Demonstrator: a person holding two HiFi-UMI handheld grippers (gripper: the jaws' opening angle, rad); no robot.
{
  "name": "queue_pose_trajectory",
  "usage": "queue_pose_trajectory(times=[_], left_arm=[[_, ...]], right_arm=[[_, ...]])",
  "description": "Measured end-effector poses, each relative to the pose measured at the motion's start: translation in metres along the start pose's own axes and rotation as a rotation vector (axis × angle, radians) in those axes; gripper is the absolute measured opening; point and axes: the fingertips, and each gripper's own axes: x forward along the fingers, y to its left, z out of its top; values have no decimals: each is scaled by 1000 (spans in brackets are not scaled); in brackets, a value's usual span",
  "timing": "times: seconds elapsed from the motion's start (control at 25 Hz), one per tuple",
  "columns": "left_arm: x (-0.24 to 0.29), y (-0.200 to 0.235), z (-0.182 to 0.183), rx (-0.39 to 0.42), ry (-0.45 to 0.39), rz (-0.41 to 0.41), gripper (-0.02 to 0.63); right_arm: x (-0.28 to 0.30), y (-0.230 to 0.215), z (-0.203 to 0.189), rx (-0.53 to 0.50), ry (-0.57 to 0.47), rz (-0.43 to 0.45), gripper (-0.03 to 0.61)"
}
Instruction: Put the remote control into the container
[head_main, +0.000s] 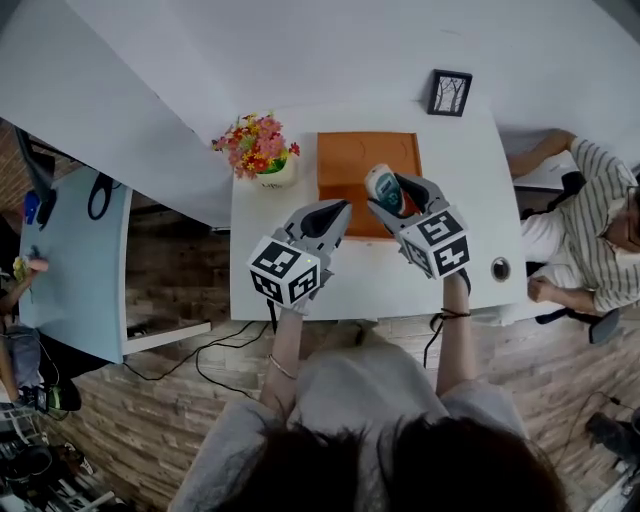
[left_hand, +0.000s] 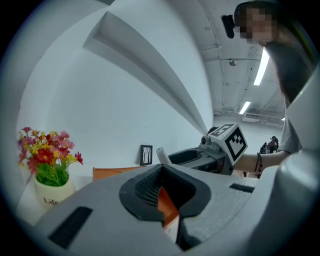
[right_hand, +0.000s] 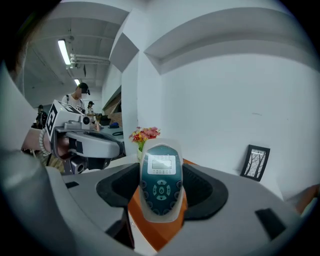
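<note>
Remote control (right_hand: 161, 181) pinched by right tool (head_main: 393, 199), base hidden, left tool (head_main: 328, 218) apparently pressed together

Bright, even, diffuse indoor light fills all views; shadows are soft and faint. Long white fluorescent ceiling tubes (left_hand: 260, 67) burn out to pure white in the left gripper view. Both gripper views bow straight lines strongly and fall to black at the corners. The grey-white oval remote control (right_hand: 161, 180) is sharp and evenly lit. The head view bends mildly.

You stand in an open office: white bench (head_main: 370, 275), neighbouring desk (head_main: 75, 270), seated person (head_main: 590, 240), ceiling strip lights (left_hand: 261, 66).
</note>
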Motion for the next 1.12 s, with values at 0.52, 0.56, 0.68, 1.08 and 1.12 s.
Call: queue_pose_trajectory(times=[0.52,0.56,0.68,1.08,1.12], left_arm=[[10,25,-22,-40,42,16,3],[9,28,-23,-41,44,20,3],[8,33,-25,-48,51,30,3],[9,42,-45,-89,96,40,3],[9,43,-47,-93,100,40,3]], right_arm=[[43,11,-49,-54,195,133,270],[47,13,-51,-59,208,144,270],[57,17,-62,-82,260,179,270],[80,24,-95,-125,423,261,270],[82,25,-99,-126,440,270,270]])
